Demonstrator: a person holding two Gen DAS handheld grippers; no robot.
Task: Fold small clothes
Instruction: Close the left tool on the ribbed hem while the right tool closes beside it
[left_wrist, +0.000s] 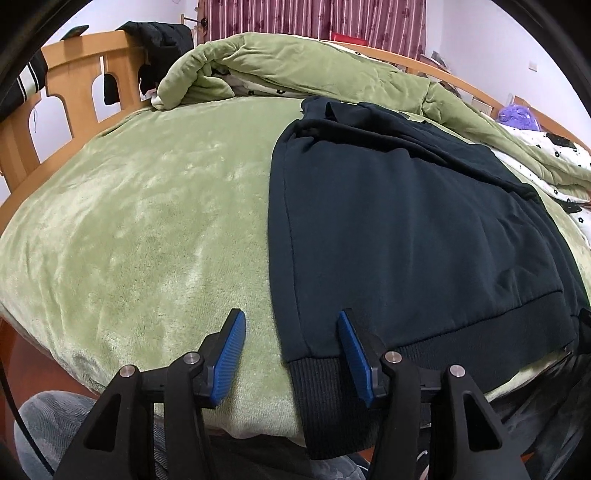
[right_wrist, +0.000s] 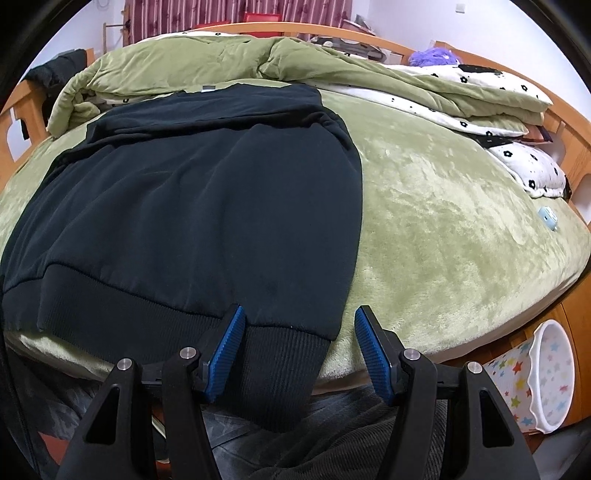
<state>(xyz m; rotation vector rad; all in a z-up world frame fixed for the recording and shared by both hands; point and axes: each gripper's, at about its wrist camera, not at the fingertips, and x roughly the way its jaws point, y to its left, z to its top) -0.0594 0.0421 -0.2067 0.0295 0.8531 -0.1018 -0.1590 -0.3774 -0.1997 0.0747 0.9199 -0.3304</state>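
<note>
A dark navy sweatshirt (left_wrist: 399, 236) lies flat on the green plush bed cover (left_wrist: 147, 221), its ribbed hem hanging over the near bed edge. It also shows in the right wrist view (right_wrist: 207, 206). My left gripper (left_wrist: 291, 332) is open at the garment's left hem corner, its right blue pad (left_wrist: 352, 350) over the ribbing. My right gripper (right_wrist: 299, 328) is open at the right hem corner, its left pad (right_wrist: 227, 345) over the ribbing. Neither holds anything.
A rolled green quilt (left_wrist: 280, 70) and a flowered white quilt (right_wrist: 480, 96) lie at the far side of the bed. A wooden bed frame (left_wrist: 74, 88) surrounds it. A star-patterned bin (right_wrist: 543, 380) stands on the floor at right. A small blue object (right_wrist: 547, 218) lies on the cover.
</note>
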